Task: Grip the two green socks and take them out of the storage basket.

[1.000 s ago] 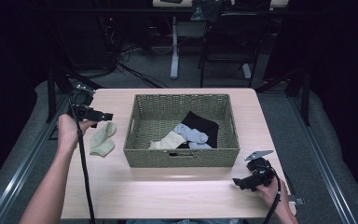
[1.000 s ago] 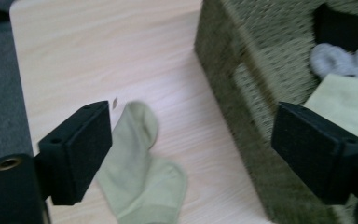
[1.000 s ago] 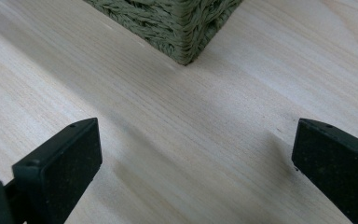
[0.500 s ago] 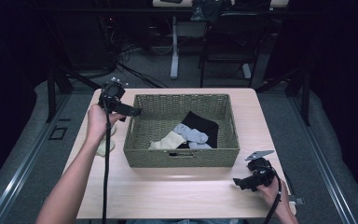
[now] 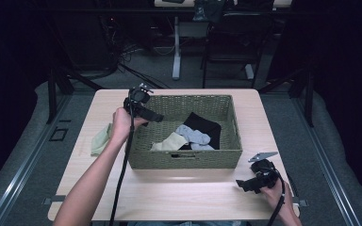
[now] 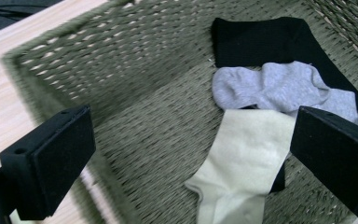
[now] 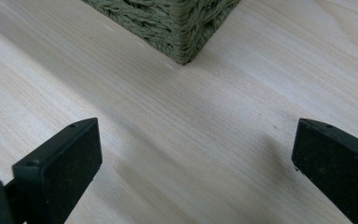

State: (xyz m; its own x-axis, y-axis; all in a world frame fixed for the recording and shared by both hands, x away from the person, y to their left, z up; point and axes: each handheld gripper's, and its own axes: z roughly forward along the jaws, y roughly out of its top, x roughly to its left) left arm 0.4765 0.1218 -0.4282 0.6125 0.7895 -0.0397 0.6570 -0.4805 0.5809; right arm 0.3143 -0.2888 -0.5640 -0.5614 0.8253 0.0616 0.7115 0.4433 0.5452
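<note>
A green woven basket [image 5: 226, 110] stands mid-table and holds a black sock [image 5: 204, 124], a grey sock [image 5: 193, 134] and a pale cream sock [image 5: 170, 142]. My left gripper [image 5: 155, 117] hovers over the basket's left rim, open and empty. Through its jaws I look down on the cream sock [image 6: 242, 161], the grey sock [image 6: 279, 86] and the black sock [image 6: 261, 39]. A pale green sock [image 5: 101, 140] lies on the table left of the basket, partly behind my left hand. My right gripper [image 5: 241, 184] rests low near the front right, open, aimed at the basket's corner [image 7: 179, 28].
The wooden table [image 5: 179, 193] has bare room in front of the basket and along its right side. Dark floor, metal rails and desk legs surround the table. A cable trails from each gripper.
My left gripper has moved right from above the pale green sock on the table to over the basket's left rim. The right gripper has stayed put.
</note>
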